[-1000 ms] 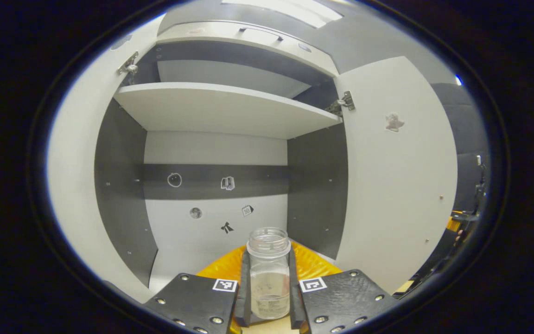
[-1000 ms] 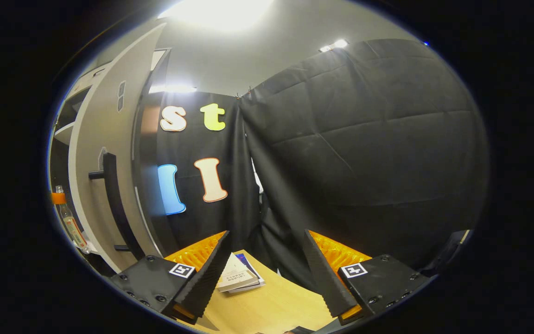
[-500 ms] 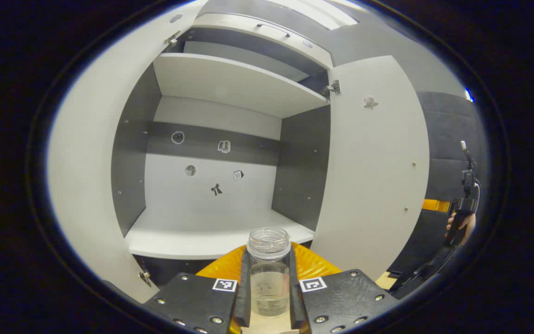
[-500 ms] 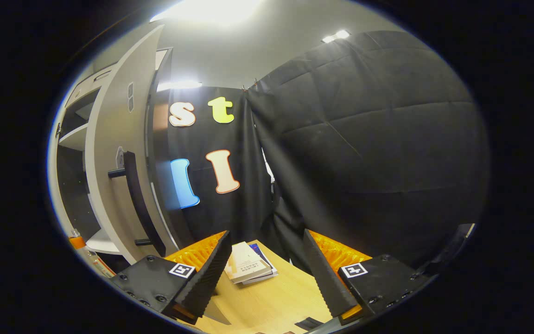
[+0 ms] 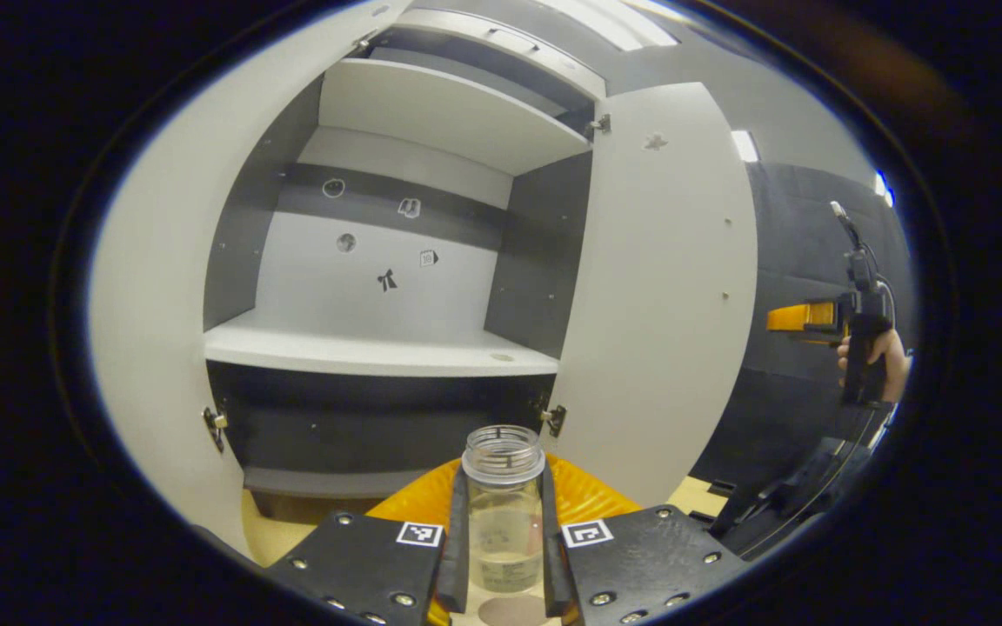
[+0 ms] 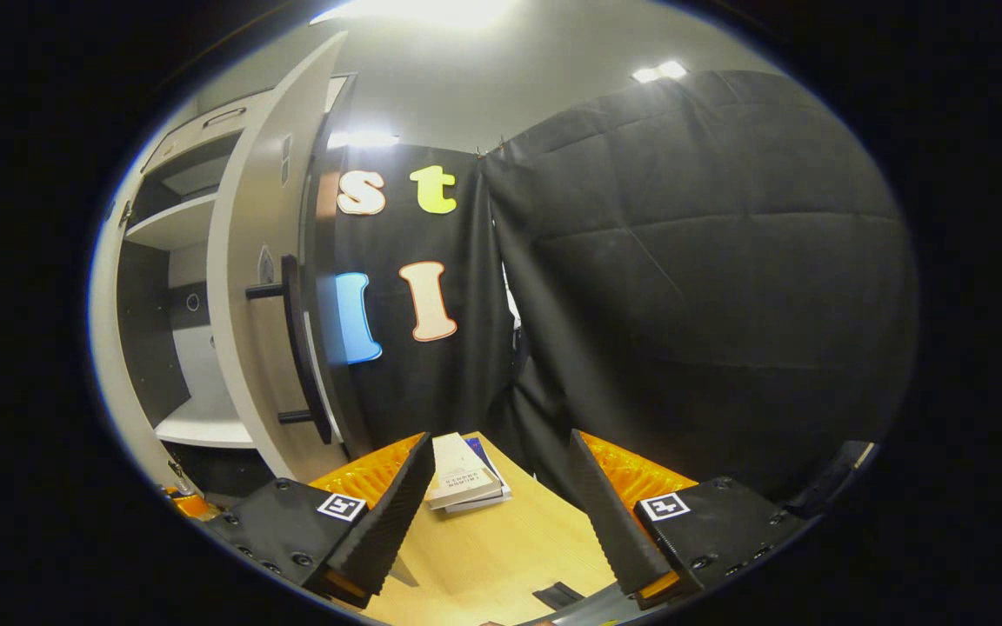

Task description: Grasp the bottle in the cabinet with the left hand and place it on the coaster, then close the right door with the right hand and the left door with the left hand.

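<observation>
**Bottle out of cabinet, coaster and doors left**

Left gripper view: the open cabinet (image 5: pixel 397 348) stands behind; the left gripper (image 5: pixel 501 556) clamps the bottle (image 5: pixel 503 513) over the bench, a coaster (image 5: pixel 505 611) just below.

Right gripper view: the right gripper (image 6: pixel 501 522) hangs with jaws wide near the right door (image 6: pixel 262 287), both doors unclosed.

Black quilted cloth (image 6: pixel 710 261) is hung as the booth wall ahead of the tongs, under a grey ceiling (image 6: pixel 501 78) lit by bright ceiling lights (image 6: pixel 659 71). A light wooden tabletop (image 6: pixel 492 556) is seen below, with stacked books (image 6: pixel 464 482) laid near its far edge.
</observation>
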A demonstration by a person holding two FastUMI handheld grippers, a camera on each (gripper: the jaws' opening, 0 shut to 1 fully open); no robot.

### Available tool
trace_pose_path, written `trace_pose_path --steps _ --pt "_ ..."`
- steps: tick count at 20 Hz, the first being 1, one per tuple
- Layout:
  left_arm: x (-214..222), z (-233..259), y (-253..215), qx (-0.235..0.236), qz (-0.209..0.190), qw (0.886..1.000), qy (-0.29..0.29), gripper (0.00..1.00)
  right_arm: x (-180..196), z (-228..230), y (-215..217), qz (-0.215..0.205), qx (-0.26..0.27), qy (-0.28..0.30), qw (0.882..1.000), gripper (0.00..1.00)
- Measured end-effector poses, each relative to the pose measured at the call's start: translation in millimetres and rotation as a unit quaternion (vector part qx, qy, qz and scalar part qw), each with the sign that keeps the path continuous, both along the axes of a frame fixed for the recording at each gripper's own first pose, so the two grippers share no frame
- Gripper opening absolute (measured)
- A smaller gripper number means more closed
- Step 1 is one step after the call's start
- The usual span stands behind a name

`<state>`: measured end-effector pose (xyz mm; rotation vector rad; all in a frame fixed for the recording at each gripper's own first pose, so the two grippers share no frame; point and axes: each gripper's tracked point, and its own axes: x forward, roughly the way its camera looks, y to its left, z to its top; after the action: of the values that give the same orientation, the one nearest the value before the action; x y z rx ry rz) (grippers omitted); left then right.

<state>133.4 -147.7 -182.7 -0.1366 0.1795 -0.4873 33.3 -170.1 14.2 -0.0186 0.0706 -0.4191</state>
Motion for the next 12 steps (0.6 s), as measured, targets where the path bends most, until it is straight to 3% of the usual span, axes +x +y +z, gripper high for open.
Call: trace_pose_path --steps 3,12 --pt "-10.6 -24.4 -3.1 -0.016 0.001 1.0 0.005 0.35 -8.1 -3.1 6.4 0.001 -0.002 0.01 1.0 0.96" --pt "-39.6 -99.7 -16.9 0.007 -0.009 1.0 0.006 0.36 -32.5 -19.5 17.2 -0.008 0.028 0.034 0.999 0.99"
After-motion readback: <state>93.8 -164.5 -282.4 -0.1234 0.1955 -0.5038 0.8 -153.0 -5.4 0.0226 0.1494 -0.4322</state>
